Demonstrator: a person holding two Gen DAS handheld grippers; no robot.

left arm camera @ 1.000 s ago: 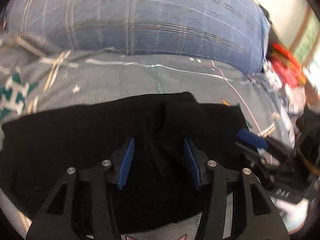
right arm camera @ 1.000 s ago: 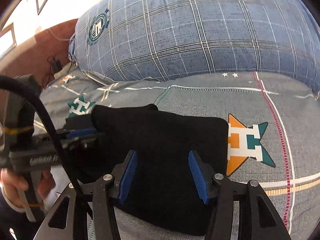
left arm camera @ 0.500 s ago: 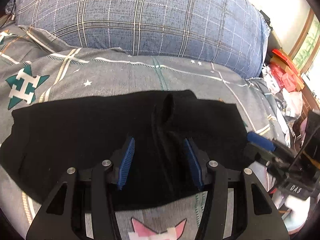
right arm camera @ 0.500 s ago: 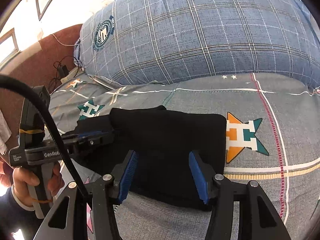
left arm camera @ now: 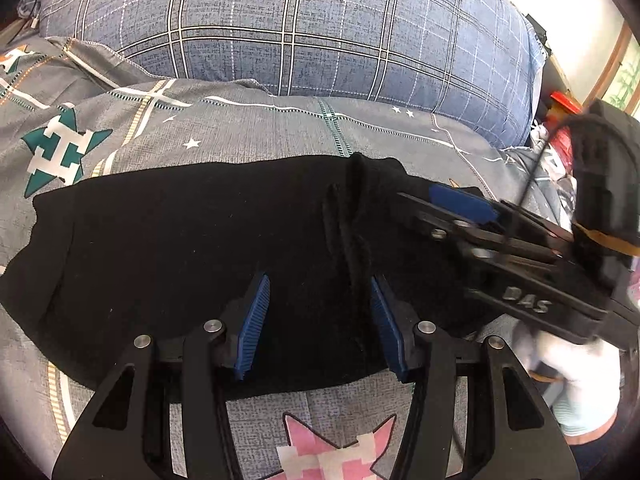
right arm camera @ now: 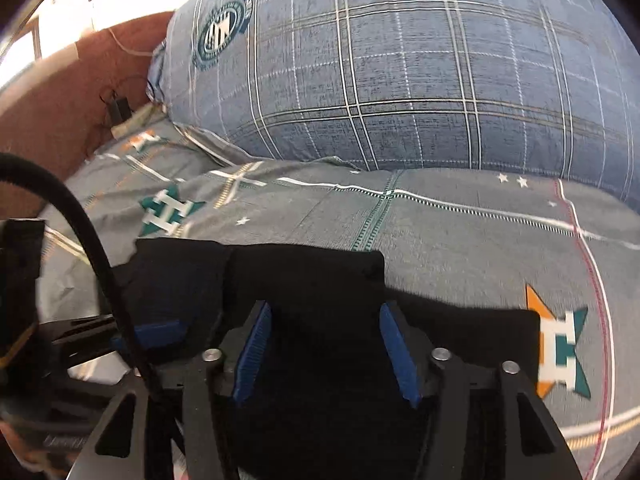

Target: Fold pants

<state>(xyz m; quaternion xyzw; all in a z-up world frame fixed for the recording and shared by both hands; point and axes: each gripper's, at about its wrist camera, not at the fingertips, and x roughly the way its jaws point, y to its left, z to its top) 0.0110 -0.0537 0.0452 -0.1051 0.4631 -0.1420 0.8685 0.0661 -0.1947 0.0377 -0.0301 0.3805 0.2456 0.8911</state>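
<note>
Since half a second ago the right claw [left arm camera: 460, 204] has swung in over the right end of the black pants [left arm camera: 192, 248], where before it sat just off that edge; in the right wrist view the pants now fill the space between the blue pads [right arm camera: 400, 356], and the frame is slightly smeared. The left claw [left arm camera: 318, 326] stands much as it did, spread wide with nothing between its pads, low over the near hem. The right claw is likewise spread open (cloth lies beneath it, not pinched), reaching in from the side in a white-gloved hand [left arm camera: 568, 372].

The pants lie folded in a flat band across the grey patterned bed sheet [left arm camera: 248, 136], a raised crease running near the right third, with the blue plaid pillow [left arm camera: 304, 28] behind.

The pants' near edge is hidden under both claws' frames. In the right wrist view the left claw [right arm camera: 156, 334] is dim, cut off by a black cable [right arm camera: 80, 232].
</note>
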